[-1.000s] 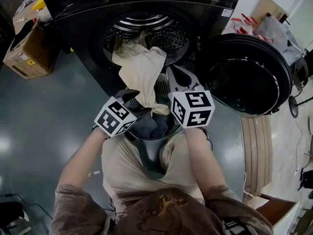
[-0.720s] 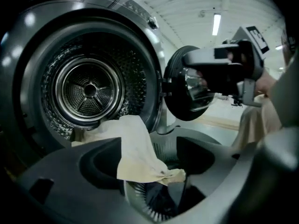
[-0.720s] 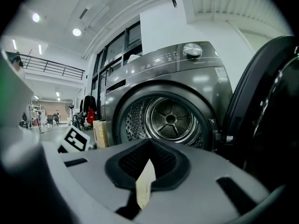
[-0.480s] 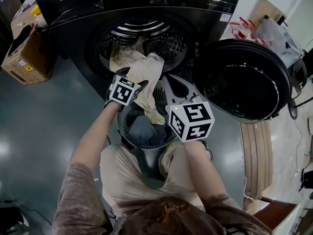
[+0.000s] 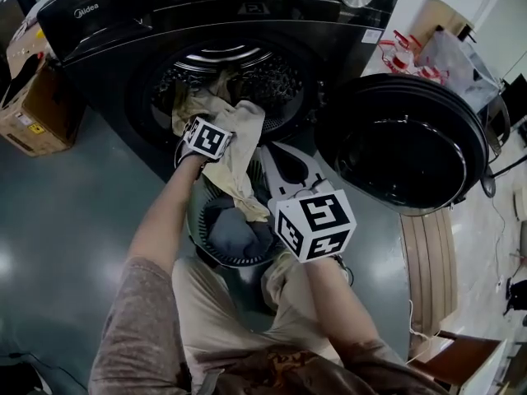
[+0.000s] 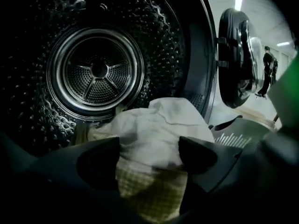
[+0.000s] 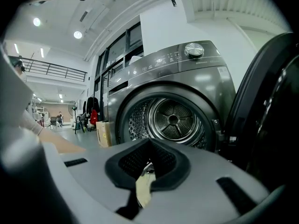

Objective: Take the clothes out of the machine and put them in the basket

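Observation:
A beige cloth (image 5: 239, 151) hangs out of the black machine's drum (image 5: 272, 76) and trails down into the round grey basket (image 5: 198, 220), which holds dark clothes (image 5: 235, 233). My left gripper (image 5: 216, 115) reaches to the drum mouth. Its jaws are opening, and the pale cloth (image 6: 154, 125) lies loose between them, in front of the left gripper (image 6: 149, 150). My right gripper (image 5: 265, 151) hovers over the basket beside the hanging cloth. In the right gripper view its jaws (image 7: 149, 143) are together, pinching a narrow beige strip (image 7: 144, 188).
The machine's round door (image 5: 403, 142) stands swung open at the right, close to my right arm. A cardboard box (image 5: 33, 113) sits on the grey floor at the left. The person's legs are right behind the basket.
My left gripper has travelled from beside the basket forward to the drum mouth, over the hanging cloth. The right gripper has stayed over the basket.

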The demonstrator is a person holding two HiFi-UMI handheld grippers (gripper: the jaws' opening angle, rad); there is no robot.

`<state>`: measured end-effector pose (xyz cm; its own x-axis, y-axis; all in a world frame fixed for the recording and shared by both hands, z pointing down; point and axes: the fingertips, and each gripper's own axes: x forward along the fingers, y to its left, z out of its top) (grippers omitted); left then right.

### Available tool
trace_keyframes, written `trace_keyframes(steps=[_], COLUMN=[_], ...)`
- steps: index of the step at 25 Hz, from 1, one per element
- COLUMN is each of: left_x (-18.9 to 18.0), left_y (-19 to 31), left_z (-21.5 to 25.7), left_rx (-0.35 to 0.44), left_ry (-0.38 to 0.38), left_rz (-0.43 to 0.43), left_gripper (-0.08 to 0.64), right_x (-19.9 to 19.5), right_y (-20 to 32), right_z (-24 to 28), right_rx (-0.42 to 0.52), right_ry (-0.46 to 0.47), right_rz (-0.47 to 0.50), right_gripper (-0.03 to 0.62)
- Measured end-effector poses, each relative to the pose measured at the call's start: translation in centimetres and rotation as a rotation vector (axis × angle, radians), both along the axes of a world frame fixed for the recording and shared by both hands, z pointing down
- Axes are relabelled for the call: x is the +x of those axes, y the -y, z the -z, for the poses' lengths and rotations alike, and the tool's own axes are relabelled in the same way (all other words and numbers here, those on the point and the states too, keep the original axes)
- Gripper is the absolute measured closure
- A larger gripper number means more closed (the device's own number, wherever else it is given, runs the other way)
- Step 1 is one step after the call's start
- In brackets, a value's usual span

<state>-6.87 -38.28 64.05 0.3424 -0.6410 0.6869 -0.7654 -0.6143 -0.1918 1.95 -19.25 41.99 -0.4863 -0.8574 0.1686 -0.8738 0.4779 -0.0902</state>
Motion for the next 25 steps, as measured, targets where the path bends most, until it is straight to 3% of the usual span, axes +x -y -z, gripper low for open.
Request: trace_keyframes(steps=[4,7,10,11,17,25], left_x=[0.4,0.4,-0.3,-0.7,-0.4,1.1], left_y=[0.6,-0.2,-0.6,-0.8,-4.7,-15.4], left_z=[-0.2,0.0,0.8,0.9,4.3,9.1], left_rx=[0.034,0.030,0.048,0.041,0.047,0.003], left_ry=[0.015,0.001,-0.041,-0.052,-0.184,-0.329], left_rz=[-0.027,-0.030,0.031,0.047,0.009,-0.145], left_gripper=[0.167,0.221,0.468,0.491,0.502,0.502], right_x=[-0.2,0.0,0.2,0.2,-0.3,-0.7], right_y=[0.2,0.2,0.0,0.0,0.0,0.4], right_z=[0.0,0.1,0.2,0.2,-0.1,-0.3], right_rx=[0.002,0.003,0.003,0.003,0.003,0.017], right_ry=[0.002,0.006,0.009,0.008,-0.001,-0.030], right_rz=[0.007,0.006,0.004,0.004,0.013,0.005], right_gripper=[0.595,0.594,0.595,0.595,0.595,0.594])
